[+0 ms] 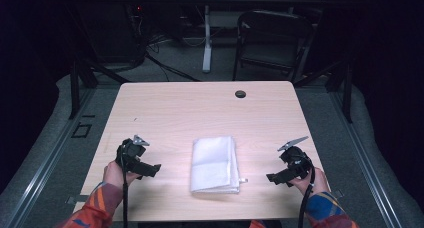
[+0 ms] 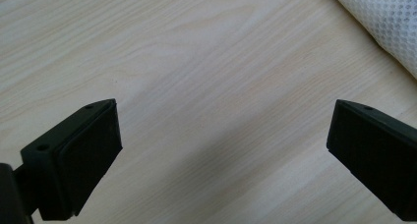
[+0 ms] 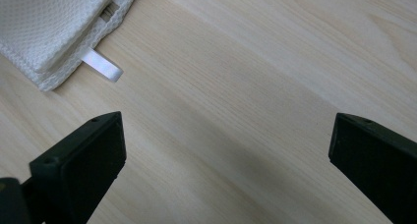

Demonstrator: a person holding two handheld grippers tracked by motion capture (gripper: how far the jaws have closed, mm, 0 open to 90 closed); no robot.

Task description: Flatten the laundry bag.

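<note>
We hold both grippers spread and empty on either side of a folded white mesh cloth (image 1: 214,164).

In the high view the cloth lies flat at the lower middle of the frame on the pale wood-grain surface (image 1: 175,108), with a small white loop tag (image 3: 102,66) sticking out at its lower right corner. Our left gripper (image 1: 151,170) sits at lower left and our right gripper (image 1: 272,178) at lower right, each well apart from the cloth and pointing inward at it. In each gripper view the black fingers (image 2: 88,155) stand wide apart over bare wood with nothing between them; the cloth shows at upper right in the left gripper view and at upper left in the right gripper view.
</note>
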